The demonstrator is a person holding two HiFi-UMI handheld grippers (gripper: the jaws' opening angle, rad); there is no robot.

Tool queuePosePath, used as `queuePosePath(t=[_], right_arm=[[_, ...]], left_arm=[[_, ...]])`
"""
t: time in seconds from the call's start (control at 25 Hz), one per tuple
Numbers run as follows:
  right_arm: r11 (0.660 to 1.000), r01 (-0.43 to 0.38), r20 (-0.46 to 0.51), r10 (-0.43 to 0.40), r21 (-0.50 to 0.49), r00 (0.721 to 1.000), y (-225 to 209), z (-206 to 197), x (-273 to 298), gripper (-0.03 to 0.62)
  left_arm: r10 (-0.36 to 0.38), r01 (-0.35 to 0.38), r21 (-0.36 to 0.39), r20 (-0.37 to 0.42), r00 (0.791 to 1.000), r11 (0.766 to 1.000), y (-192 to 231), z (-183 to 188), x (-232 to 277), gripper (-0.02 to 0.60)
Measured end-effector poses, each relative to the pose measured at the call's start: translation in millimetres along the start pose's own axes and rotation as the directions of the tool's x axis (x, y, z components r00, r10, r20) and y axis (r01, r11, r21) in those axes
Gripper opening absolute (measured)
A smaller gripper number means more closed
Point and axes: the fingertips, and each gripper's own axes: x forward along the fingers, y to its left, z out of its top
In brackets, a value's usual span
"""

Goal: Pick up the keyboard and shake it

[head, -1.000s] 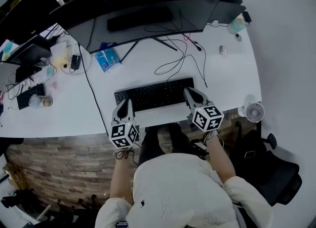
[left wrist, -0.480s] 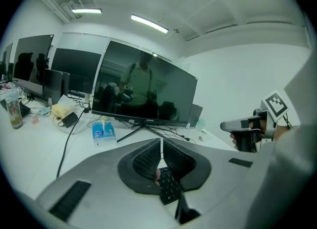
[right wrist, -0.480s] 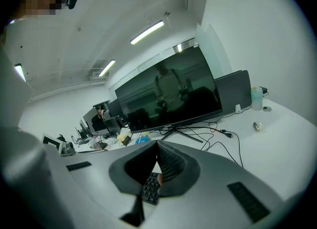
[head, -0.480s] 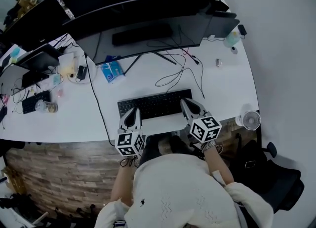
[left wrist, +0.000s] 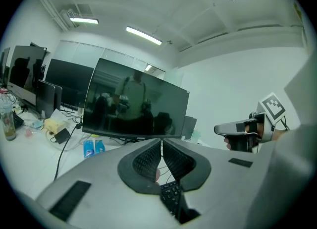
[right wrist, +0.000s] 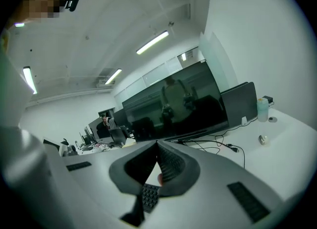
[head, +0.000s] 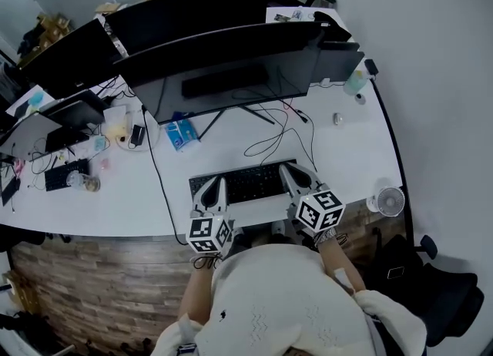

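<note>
The left claw point(head: 211, 186) and right claw point(head: 291, 176) each clenched one end of the black keyboard point(head: 245, 182), seemingly lifted just clear of the white surface point(head: 347, 146), with the shaking yet to come.

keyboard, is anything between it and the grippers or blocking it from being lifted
Nothing visible does. The left gripper and right gripper are shut on the two ends of the keyboard, and the space above it, in front of the monitor, is open.
</note>
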Motion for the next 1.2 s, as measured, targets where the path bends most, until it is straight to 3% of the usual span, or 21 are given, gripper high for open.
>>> queuePosePath(t=[0.44, 0.88, 1.2], right_arm=[[0.997, -0.032, 0.144, 0.043, -0.076, 0.989, 23.1, 75.9, -18.3, 0.0], [0.981, -0.075, 0.22, 0.115, -0.181, 0.969, 53.7, 127.9, -41.5, 0.0], [0.967, -0.076, 0.252, 0.138, -0.241, 0.958, 65.8, 144.5, -49.7, 0.0]], left_arm=[[0.0, -0.006, 0.05, 0.122, 0.992, 0.999, -19.0, 72.1, -9.5, 0.021], [-0.004, -0.018, 0.089, 0.237, 0.971, 0.996, -35.6, 137.8, -29.7, 0.021], [-0.012, -0.02, 0.121, 0.259, 0.966, 0.992, -44.8, 150.7, -34.1, 0.021]])
